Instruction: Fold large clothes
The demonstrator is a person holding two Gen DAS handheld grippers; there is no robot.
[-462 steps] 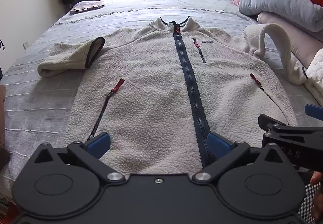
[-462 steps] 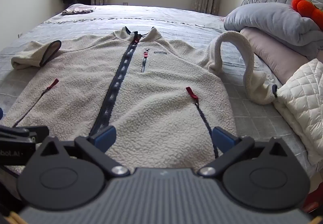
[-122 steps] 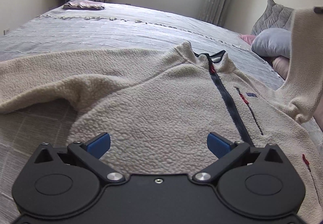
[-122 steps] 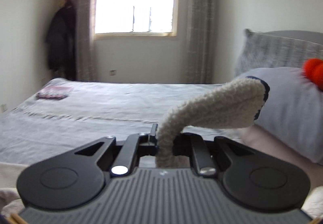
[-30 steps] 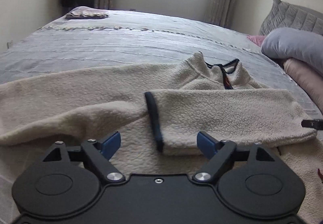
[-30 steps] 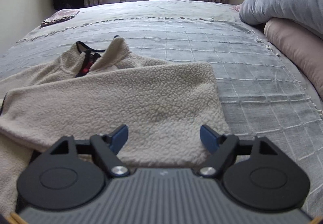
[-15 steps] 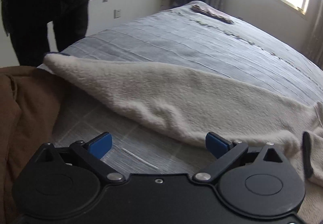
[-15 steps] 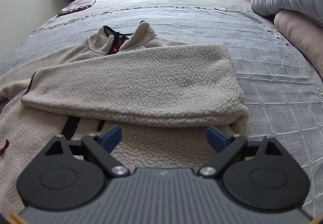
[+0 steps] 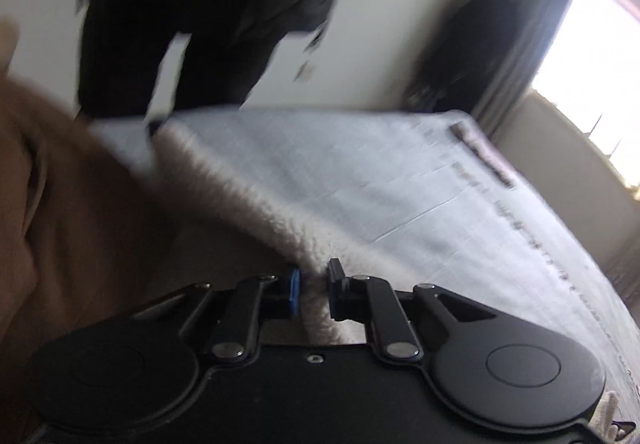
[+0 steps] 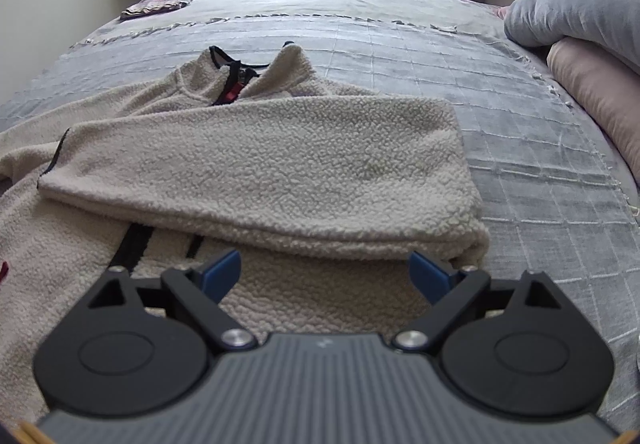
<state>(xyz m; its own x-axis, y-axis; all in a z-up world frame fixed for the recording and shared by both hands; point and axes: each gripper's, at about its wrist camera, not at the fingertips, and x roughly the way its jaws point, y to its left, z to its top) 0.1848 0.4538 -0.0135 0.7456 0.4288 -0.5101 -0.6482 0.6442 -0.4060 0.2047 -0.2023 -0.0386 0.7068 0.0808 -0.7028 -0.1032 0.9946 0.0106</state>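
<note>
A cream fleece jacket (image 10: 280, 172) with a dark zipper lies face up on the grey bed (image 10: 400, 28). Its right sleeve (image 10: 256, 164) is folded across the chest, cuff at the left. My right gripper (image 10: 326, 274) is open and empty, low over the jacket body just below that sleeve. In the blurred, tilted left wrist view, my left gripper (image 9: 312, 286) is shut on the jacket's left sleeve (image 9: 240, 196), which stretches away from the jaws toward its dark cuff (image 9: 154, 128) near the bed edge.
Grey and pink pillows (image 10: 580, 16) are stacked at the right. A folded cloth (image 10: 160, 4) lies at the far left corner of the bed. A brown garment (image 9: 60, 204) lies left of the sleeve. A person in dark clothes (image 9: 208, 4) stands beyond the bed edge.
My left gripper has closed on the left sleeve and tilted; half a second ago it was open in front of it. My right gripper has stayed open, nearly still.
</note>
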